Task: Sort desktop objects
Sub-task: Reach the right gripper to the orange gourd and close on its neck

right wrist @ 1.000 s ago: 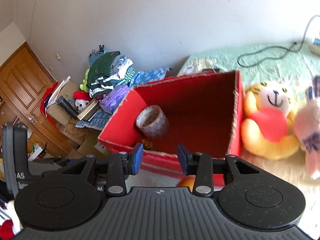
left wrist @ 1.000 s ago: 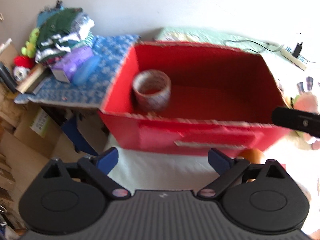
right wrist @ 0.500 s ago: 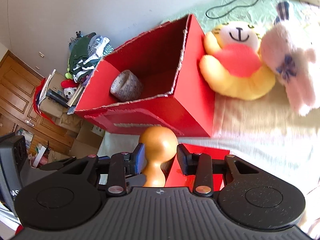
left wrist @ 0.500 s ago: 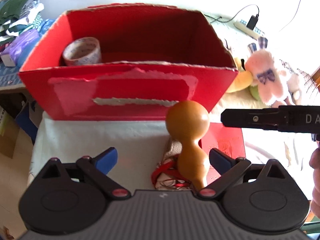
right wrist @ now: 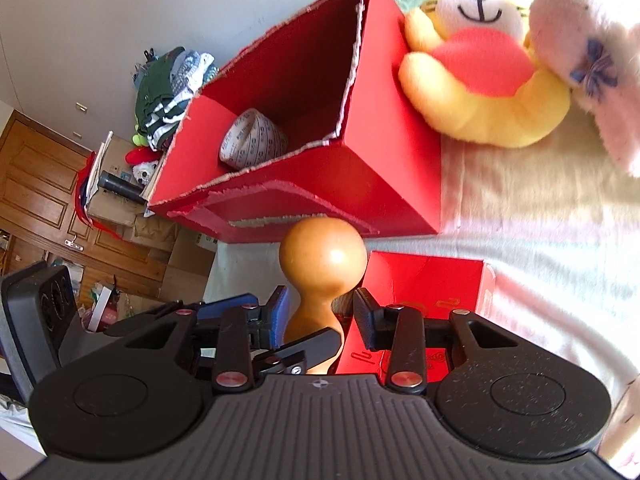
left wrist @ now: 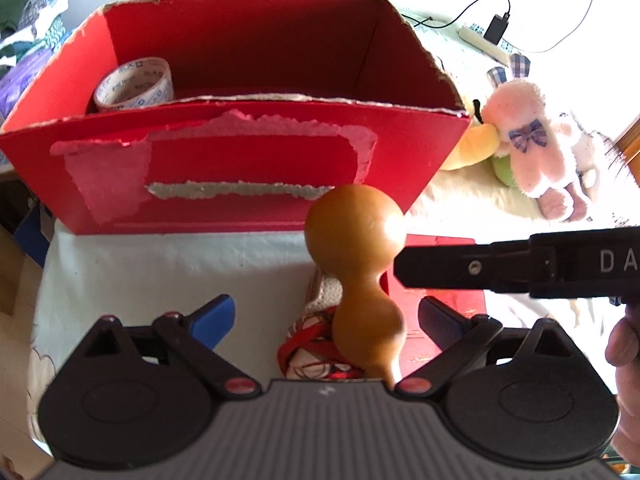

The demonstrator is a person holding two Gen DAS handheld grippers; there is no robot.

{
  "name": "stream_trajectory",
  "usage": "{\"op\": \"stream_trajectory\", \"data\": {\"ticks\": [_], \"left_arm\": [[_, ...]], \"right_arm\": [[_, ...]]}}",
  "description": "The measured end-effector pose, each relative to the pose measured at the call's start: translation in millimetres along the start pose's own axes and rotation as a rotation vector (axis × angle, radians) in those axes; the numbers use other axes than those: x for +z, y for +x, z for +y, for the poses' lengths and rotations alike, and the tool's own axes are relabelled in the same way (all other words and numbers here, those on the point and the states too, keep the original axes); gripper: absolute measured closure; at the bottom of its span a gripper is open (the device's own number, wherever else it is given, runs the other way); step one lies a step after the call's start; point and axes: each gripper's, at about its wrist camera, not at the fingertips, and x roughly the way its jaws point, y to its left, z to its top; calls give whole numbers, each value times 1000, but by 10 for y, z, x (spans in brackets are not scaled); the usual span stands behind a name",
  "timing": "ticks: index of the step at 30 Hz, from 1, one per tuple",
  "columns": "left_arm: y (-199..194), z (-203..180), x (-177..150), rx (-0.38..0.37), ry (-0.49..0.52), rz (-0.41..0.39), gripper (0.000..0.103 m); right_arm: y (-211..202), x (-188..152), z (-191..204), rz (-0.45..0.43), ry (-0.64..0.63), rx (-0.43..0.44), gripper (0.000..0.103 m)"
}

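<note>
An orange-brown gourd (left wrist: 360, 268) lies on the white cloth in front of a red cardboard box (left wrist: 240, 168). It also shows in the right wrist view (right wrist: 320, 264), with the red box (right wrist: 320, 196) behind it. A roll of tape (left wrist: 134, 84) sits inside the box at the left (right wrist: 252, 146). My left gripper (left wrist: 326, 316) is open, its fingers on either side of the gourd's lower bulb. My right gripper (right wrist: 320, 312) is open around the gourd's neck, not touching it. The right gripper's finger (left wrist: 480, 268) reaches in from the right beside the gourd.
A flat red packet (right wrist: 424, 292) lies beside the gourd, and a red-patterned cloth pouch (left wrist: 316, 352) under it. A yellow plush (right wrist: 480, 80) and a pink plush (left wrist: 532, 140) lie right of the box. A power strip (left wrist: 484, 40) is behind. Clothes (right wrist: 168, 80) are piled at the left.
Both grippers have tilted down from the box and moved in on the gourd. It now lies between the fingers of each. The right gripper's finger has come closer to the gourd.
</note>
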Motion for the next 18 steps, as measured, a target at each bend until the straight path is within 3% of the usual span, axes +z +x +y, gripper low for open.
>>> {"op": "stream_trajectory", "data": {"ticks": [9,18], "left_arm": [[136,42,19,-8,-18,37,24],[130,-30,30,37,42,21,24]], "right_arm": [[113,13,-54,47,37,30,63],[191,19,-63,52,58,18,63]]}}
